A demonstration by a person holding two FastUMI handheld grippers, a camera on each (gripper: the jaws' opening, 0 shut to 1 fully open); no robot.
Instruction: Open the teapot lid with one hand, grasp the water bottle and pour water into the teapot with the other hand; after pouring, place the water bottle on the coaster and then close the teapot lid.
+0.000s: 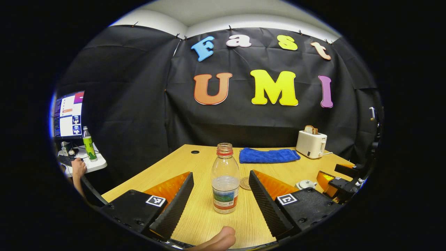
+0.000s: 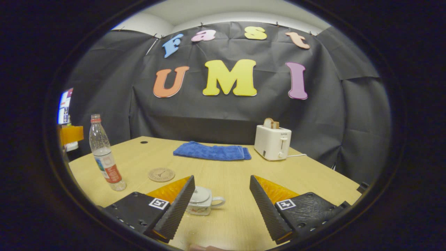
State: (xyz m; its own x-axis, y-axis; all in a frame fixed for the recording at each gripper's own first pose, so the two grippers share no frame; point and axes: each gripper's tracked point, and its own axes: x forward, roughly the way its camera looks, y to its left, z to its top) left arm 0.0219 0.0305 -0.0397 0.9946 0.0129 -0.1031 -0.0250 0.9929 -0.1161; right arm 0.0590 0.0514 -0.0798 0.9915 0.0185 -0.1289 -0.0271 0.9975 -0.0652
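My left gripper point(image 1: 221, 190) gapes wide around the uncapped water bottle point(image 1: 225, 179), not touching; my right gripper point(image 2: 221, 198) spreads wide, teapot point(image 2: 202, 200) (lid on) beside its left finger. One coaster point(image 2: 161, 174), one blue towel point(image 2: 212, 152), one toaster point(image 2: 272, 142) beyond. Left gripper view adds a monitor point(image 1: 68, 115).

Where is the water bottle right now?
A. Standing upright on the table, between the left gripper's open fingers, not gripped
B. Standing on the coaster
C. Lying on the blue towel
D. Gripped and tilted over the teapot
A. In the left gripper view the water bottle stands upright on the table between the left gripper fingers, which are spread clear of it; the coaster lies just behind, uncovered.
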